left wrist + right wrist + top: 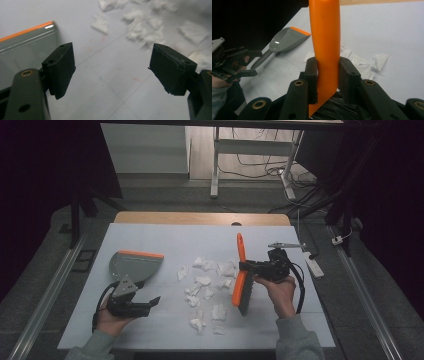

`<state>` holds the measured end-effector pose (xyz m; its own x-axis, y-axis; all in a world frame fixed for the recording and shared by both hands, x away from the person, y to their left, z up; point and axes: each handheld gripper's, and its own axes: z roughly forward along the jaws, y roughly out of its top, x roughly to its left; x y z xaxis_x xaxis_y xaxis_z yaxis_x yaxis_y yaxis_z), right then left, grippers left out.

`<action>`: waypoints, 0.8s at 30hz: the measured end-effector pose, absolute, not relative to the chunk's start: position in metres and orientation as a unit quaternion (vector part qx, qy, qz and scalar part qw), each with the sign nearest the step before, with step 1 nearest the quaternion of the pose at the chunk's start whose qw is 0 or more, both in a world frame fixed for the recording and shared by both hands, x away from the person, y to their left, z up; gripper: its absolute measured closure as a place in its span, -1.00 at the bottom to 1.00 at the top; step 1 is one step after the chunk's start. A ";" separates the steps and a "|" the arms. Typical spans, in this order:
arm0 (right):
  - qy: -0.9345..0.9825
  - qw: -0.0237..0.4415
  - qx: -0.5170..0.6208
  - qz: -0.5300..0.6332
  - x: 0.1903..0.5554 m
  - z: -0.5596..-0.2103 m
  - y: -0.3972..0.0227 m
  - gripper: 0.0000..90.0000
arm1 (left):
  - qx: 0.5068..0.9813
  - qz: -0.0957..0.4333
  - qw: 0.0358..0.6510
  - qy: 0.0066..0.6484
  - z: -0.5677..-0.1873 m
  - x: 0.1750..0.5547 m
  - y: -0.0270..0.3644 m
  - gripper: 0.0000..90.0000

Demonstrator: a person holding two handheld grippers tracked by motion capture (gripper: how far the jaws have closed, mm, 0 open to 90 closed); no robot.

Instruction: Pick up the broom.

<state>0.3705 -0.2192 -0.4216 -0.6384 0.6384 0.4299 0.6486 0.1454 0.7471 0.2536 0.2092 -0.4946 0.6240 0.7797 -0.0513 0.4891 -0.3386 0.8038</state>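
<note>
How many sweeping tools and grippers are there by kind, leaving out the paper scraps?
Brush: 1
Dustpan: 1
Grippers: 2, left gripper and right gripper
Total: 4

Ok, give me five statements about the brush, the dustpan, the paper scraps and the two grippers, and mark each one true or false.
1. The right gripper is clamped on the orange handle of the brush. True.
2. The left gripper holds the dustpan. False: its jaws stand open with nothing between them, and the dustpan lies on the table beside it.
3. The paper scraps lie on the table between the dustpan and the brush. True.
4. The scraps are already inside the dustpan. False: the pan looks empty, and the scraps lie scattered on the table.
5. The dustpan's front edge is orange. True.
</note>
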 end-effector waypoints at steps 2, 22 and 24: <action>-0.756 0.008 -0.422 -0.500 0.370 -0.424 -0.214 0.57 | 0.801 0.177 0.426 0.382 -0.485 0.253 0.198 -0.53; -0.737 -0.009 -0.407 -0.539 0.361 -0.429 -0.180 0.57 | 0.826 0.147 0.452 0.303 -0.456 0.258 0.115 -0.53; -0.735 -0.010 -0.406 -0.543 0.360 -0.429 -0.176 0.57 | 0.827 0.144 0.453 0.300 -0.455 0.260 0.107 -0.53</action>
<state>0.3599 -0.1764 -0.4287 -0.6704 0.6069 0.4269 0.5861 0.0802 0.8063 0.2596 0.1070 -0.4545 0.7784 0.6268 -0.0332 0.3656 -0.4099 0.8357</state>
